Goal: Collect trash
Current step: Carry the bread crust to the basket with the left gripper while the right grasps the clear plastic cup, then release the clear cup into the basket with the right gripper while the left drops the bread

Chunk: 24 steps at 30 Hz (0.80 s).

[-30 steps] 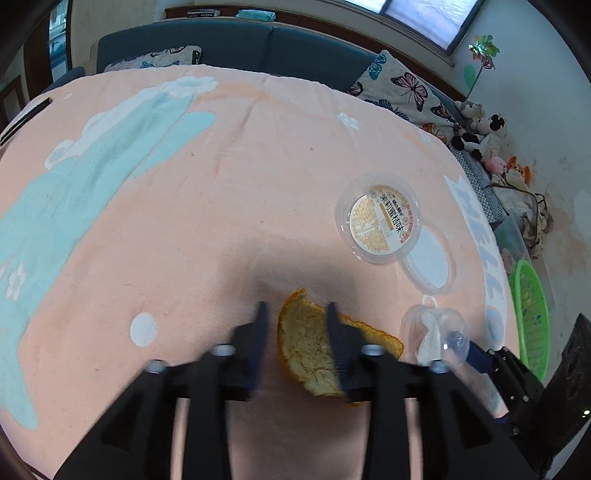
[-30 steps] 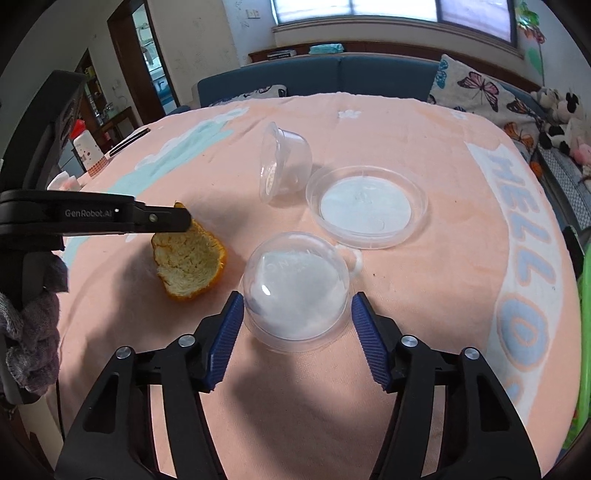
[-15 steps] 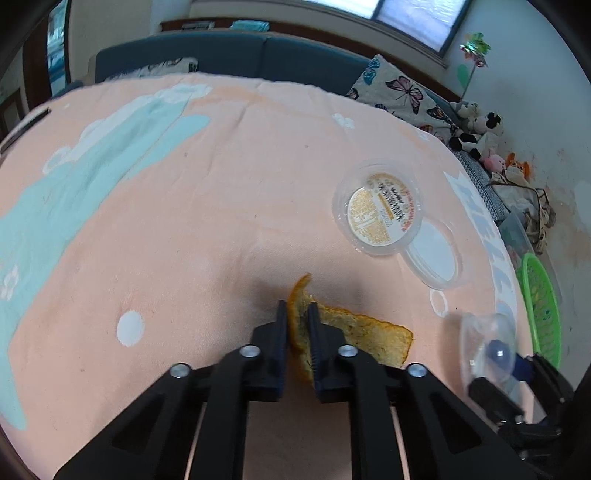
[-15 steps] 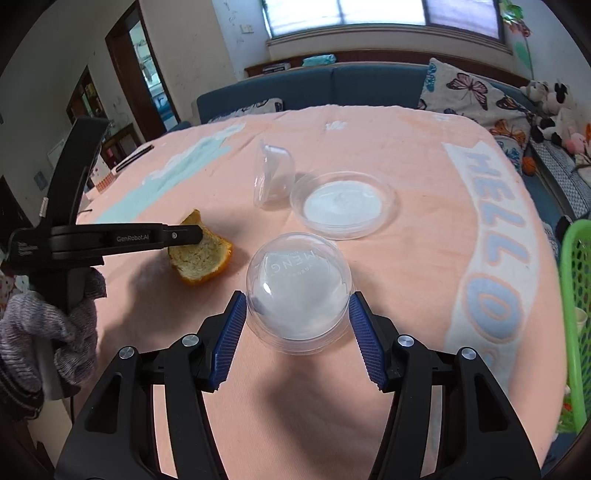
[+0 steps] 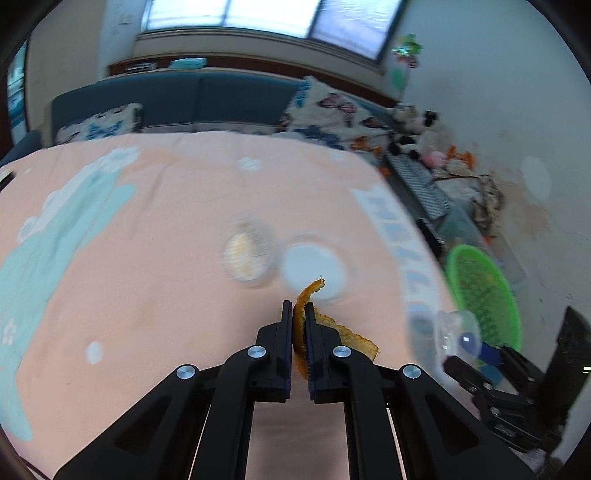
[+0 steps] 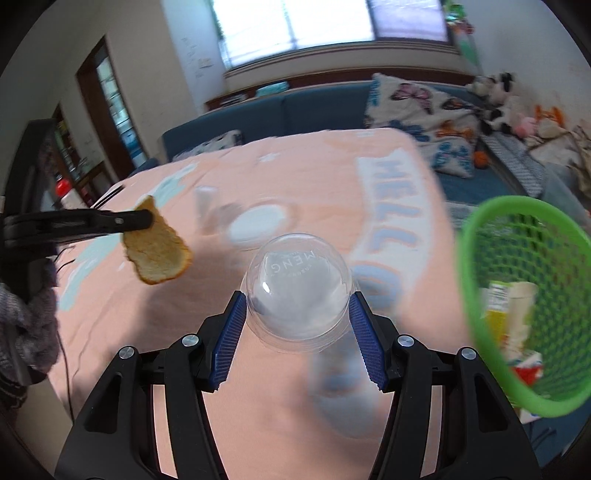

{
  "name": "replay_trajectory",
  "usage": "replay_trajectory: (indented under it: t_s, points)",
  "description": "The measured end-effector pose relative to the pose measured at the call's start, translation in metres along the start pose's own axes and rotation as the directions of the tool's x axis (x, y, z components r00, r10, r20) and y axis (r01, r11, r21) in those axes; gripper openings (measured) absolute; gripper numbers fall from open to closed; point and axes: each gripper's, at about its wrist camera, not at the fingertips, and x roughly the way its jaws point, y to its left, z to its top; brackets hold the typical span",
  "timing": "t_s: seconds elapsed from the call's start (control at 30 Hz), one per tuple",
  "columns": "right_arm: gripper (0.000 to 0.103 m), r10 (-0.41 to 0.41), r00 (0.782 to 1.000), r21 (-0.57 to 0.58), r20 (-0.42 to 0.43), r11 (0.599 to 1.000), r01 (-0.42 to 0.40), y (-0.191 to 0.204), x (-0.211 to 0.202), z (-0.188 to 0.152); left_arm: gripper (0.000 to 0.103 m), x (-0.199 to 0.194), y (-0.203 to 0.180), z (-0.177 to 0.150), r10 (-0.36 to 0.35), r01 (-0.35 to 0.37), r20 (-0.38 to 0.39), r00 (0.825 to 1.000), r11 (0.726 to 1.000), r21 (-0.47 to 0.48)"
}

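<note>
Peach-pink towel-like tablecloth (image 5: 155,258) with pale teal shapes and light "HELLO" lettering covers the table. Left gripper (image 5: 299,321), fingers pressed together, pinches a curled orange fruit peel (image 6: 157,251) clear of the cloth. Right gripper (image 6: 297,314), fingers spread wide, clamps a clear plastic dome lid (image 6: 297,284) at its rim. Green mesh plastic basket (image 6: 476,258) stands off the table's right edge, packaging inside. A blurred labelled round tub (image 5: 247,254) and a flat clear round lid (image 5: 314,266) lie mid-cloth. Behind: blue sofa (image 5: 207,99), butterfly-print cushions (image 6: 417,110), plush toys (image 5: 413,125), window (image 6: 332,22).

Both wrist views tilt down close over the blurred, seemingly shared tablecloth (image 5: 155,236) and basket (image 6: 476,236).
</note>
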Motion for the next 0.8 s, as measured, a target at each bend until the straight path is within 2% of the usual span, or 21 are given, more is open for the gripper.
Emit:
replay_trajectory:
  t_s: [0.2,0.47,0.63,0.8]
  points:
    - [0.058,-0.126,0.992,0.087,0.019,0.988,0.124,-0.065,-0.026,-0.008,0.006,0.005,-0.064,0.013,-0.085,0.085,-0.010,0.996,0.993,0.083]
    - [0.059,-0.277,0.961,0.197,-0.004,0.942,0.273,-0.154,-0.056,-0.026,0.006,0.031,-0.153,0.026,-0.138,0.143,-0.036,0.990,0.971,0.191]
    - [0.059,-0.298,0.955,0.257,-0.014,0.922,0.291,-0.188,-0.067,-0.036,0.006,0.050,-0.198,0.028,-0.162,0.173,-0.065,0.985,0.957,0.233]
    - [0.063,-0.306,0.952,0.291,-0.007,0.910,0.295,-0.202,-0.076,-0.040,0.006,0.070,-0.226,0.027,-0.164,0.183,-0.092,0.982,0.948,0.261]
